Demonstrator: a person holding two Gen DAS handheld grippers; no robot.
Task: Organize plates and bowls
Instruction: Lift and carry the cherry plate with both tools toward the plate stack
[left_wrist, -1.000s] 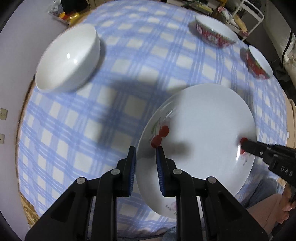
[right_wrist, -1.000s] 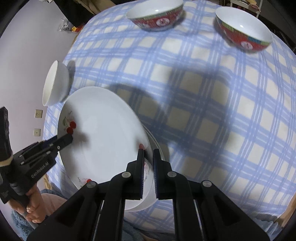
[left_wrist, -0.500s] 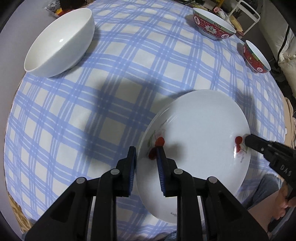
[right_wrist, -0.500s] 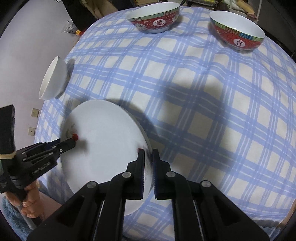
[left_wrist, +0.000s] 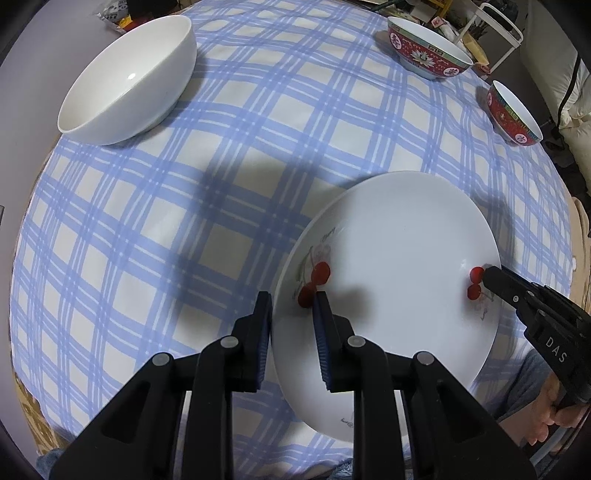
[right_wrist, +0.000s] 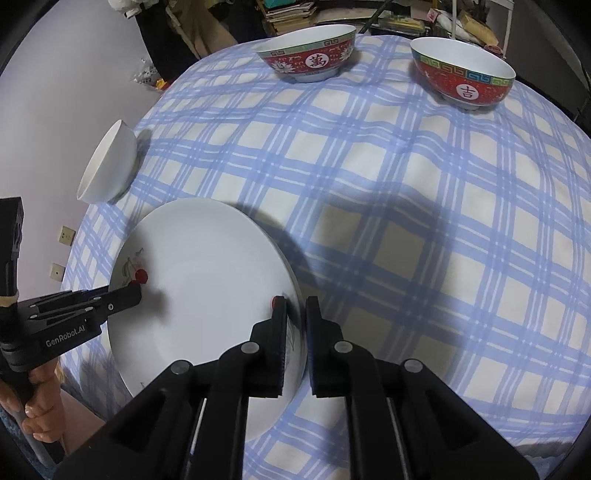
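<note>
Plate work nears its end: the round white cherry-printed plate (left_wrist: 399, 266), lower right of frame, has sunk flat onto the blue checked tablecloth (left_wrist: 221, 184); left gripper (left_wrist: 291, 314) and right gripper (right_wrist: 296, 314) still pinch opposite rims, release likely next.

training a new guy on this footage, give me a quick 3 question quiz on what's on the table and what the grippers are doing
1. True or false: both grippers grip the same white plate.
2. How many bowls stand on the checked tablecloth? A) two B) three C) four
3. Fill in: the plate's rim is decorated with red ____.

Key:
1. True. The left gripper and right gripper each straddle the rim on opposite sides.
2. B: one plain white bowl, a wide red bowl and a second red bowl.
3. Cherries.
</note>
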